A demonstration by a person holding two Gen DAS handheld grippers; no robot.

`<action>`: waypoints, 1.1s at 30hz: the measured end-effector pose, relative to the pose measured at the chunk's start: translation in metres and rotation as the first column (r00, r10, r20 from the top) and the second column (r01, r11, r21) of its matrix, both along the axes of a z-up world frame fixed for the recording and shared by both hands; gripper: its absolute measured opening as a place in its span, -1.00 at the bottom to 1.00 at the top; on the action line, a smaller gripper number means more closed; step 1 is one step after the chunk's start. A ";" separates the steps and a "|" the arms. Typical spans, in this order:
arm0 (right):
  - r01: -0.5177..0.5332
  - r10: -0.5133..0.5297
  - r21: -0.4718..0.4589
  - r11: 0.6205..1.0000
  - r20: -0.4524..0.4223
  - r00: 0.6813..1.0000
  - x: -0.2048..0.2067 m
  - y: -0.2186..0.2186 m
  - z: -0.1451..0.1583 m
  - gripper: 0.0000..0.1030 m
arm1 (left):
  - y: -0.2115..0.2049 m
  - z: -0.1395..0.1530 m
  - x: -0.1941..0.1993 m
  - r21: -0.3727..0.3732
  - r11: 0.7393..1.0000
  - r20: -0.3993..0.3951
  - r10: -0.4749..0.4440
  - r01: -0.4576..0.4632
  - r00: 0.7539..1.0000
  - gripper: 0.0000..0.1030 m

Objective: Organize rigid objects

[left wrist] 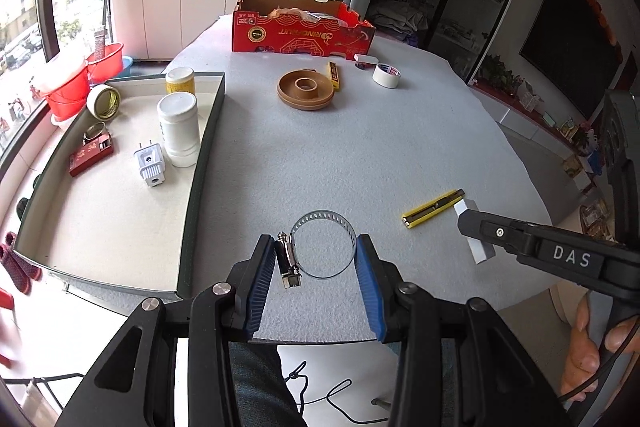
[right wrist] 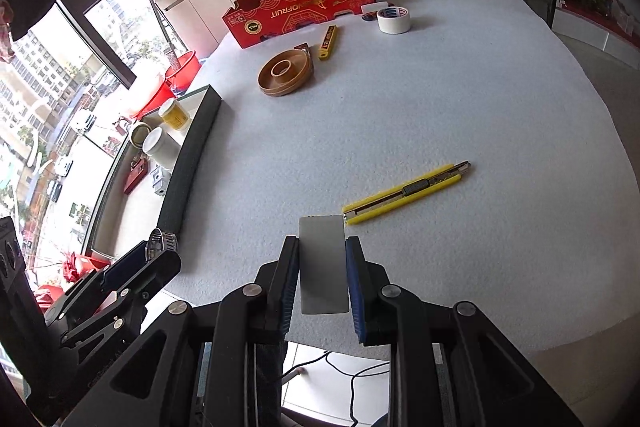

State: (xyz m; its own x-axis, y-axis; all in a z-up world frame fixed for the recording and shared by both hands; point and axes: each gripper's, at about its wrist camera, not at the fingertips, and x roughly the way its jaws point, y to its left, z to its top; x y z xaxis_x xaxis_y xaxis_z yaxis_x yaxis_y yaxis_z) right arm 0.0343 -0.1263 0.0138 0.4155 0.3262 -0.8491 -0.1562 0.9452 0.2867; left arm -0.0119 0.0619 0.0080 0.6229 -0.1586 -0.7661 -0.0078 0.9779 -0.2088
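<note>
Blue ribbed fingers (left wrist: 366, 279) of left gripper (left wrist: 316, 277) clamped on round steel hose clamp (left wrist: 320, 251), pitched down over grey felt-covered counter (left wrist: 360, 147). Right gripper (right wrist: 323, 277) likewise angled down, clamped on flat grey rectangular metal plate (right wrist: 323, 263). Just beyond: yellow utility knife (right wrist: 406, 193) lying flat. Left: cream-lined dark-walled tray (left wrist: 204, 163) holding white plastic jar (left wrist: 179, 127). Farther off: brown round spool (left wrist: 306, 89), white tape roll (left wrist: 387, 75), red cardboard box (left wrist: 300, 31).

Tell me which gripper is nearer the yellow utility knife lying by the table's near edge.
Right. The right gripper, shut on a grey block, sits just beside the yellow utility knife; the left gripper, holding a hose clamp, is farther off.
</note>
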 end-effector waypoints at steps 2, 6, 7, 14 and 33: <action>-0.018 0.018 -0.001 1.000 0.003 1.000 0.000 0.012 0.002 -0.53 | 0.009 0.001 -0.002 -0.008 1.000 0.005 0.022 -0.021 1.000 -0.15; -0.065 0.065 -0.007 0.998 0.016 0.998 0.004 0.038 0.009 -0.53 | 0.032 0.006 -0.004 -0.016 0.997 0.018 0.074 -0.074 0.997 -0.15; -0.078 0.078 -0.007 0.997 0.022 0.997 0.005 0.046 0.011 -0.53 | 0.038 0.007 -0.004 -0.019 0.996 0.021 0.088 -0.087 0.996 -0.15; -0.204 0.203 0.014 0.979 0.058 0.977 0.016 0.108 0.025 -0.53 | 0.090 0.017 -0.004 0.001 0.976 0.044 0.218 -0.218 0.975 -0.15; -0.424 0.423 0.051 0.904 0.038 0.905 0.050 0.231 0.017 -0.53 | 0.189 0.008 0.017 0.128 0.886 0.023 0.447 -0.446 0.894 -0.15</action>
